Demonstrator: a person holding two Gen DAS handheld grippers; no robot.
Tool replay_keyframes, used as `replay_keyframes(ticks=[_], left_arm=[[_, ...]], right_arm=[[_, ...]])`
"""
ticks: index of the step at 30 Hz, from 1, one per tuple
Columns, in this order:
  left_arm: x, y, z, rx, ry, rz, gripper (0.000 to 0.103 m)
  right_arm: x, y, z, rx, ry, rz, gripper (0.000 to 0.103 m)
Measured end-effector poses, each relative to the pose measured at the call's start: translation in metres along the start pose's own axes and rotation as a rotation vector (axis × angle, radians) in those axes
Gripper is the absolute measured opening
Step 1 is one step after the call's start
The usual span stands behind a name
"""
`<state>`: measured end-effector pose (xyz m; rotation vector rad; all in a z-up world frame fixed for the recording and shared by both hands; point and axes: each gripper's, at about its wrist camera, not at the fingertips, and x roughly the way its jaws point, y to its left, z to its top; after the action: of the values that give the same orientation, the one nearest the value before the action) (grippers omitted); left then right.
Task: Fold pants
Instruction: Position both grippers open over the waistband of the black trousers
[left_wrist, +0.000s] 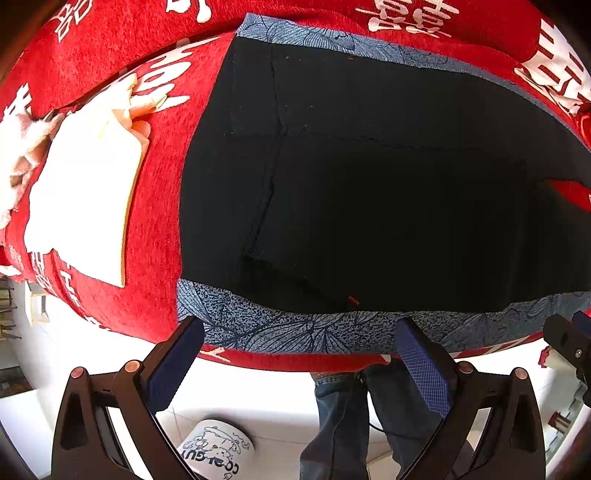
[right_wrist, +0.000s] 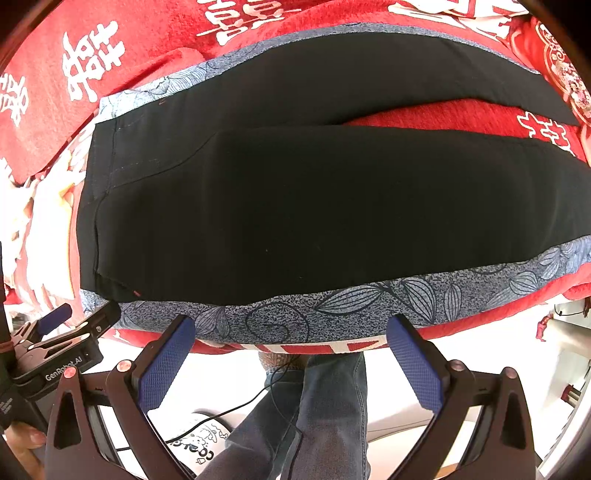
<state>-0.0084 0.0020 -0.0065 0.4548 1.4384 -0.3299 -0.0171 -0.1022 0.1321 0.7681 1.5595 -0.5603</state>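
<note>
Pants (right_wrist: 332, 192) flat on red bedspread (left_wrist: 159, 229), left tongs (left_wrist: 299, 354) spread wide, empty, right tongs (right_wrist: 291, 350) likewise.

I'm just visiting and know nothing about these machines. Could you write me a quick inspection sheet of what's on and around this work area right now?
Surface: red cloth with white characters covers it.
Job's things: black pants with blue patterned side bands lie spread flat, legs side by side, not yet folded.
Clutter: cream folded cloth lies beside the pants.
Grippers: left gripper and right gripper both open, at the near edge, holding nothing.
Cables: thin black cable runs by the person's legs.
Surroundings: white floor, jeans-clad legs, white printed object on the floor.
</note>
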Motion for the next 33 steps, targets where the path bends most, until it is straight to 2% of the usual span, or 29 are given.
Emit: replay_keyframes(ticks=[19,33], left_arm=[[0.0051,0.0002,0.0030,-0.007,0.018,0.003,0.103],[0.0073,0.0052,0.0047,-0.021,0.016,0.015,0.103]], right_arm=[[0.0002,0.0001,0.0007,0.001,-0.001,0.001,0.103],[0.0027,-0.0050,0.0021,0.013,0.000,0.069,0.103]])
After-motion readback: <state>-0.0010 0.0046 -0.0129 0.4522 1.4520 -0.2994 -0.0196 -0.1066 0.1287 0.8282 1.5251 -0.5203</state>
